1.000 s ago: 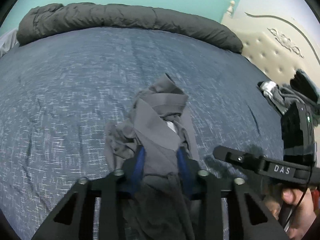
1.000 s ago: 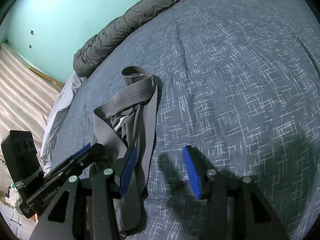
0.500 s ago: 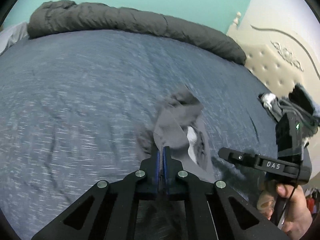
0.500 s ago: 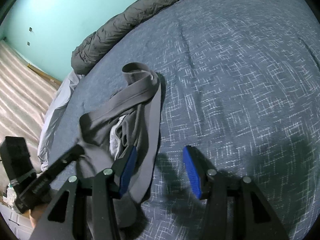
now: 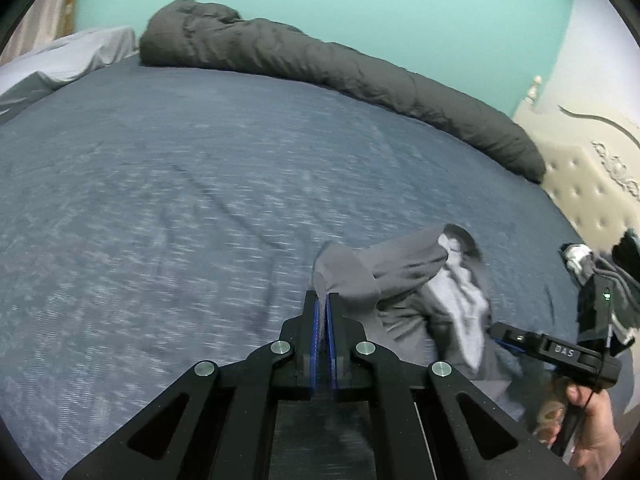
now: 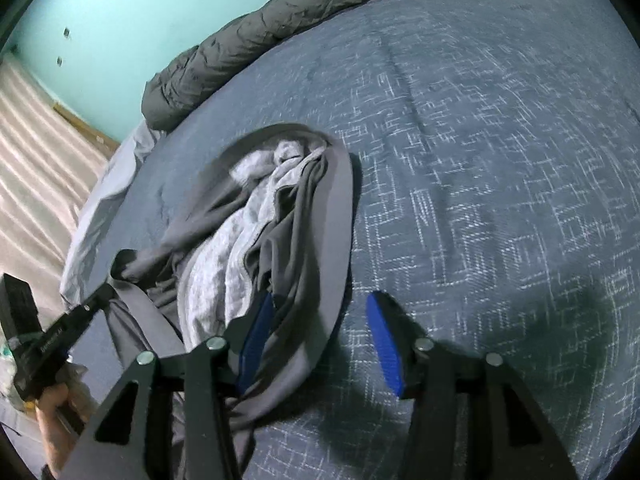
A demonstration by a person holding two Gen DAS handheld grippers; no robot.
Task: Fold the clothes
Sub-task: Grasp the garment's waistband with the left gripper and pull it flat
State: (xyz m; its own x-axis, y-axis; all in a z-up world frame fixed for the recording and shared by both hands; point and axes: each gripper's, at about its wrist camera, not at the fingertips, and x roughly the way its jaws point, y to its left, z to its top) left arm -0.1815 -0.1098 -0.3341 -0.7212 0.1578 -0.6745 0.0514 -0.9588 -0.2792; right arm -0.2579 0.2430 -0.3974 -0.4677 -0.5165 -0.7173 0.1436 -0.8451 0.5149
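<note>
Left tool [image 5: 323,304] now pinches a fold of the grey garment [image 6: 288,240], lifted off the bed [image 6: 500,160]; a second ago its pads straddled the cloth. Garment has opened out, pale lining showing. Right tool [image 6: 320,320] stays spread, garment's edge between its pads.

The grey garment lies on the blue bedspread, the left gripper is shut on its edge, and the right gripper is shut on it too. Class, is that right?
Not quite. The right gripper is open, as the right wrist view shows. The left gripper does pinch the grey garment on the blue bedspread.
</note>
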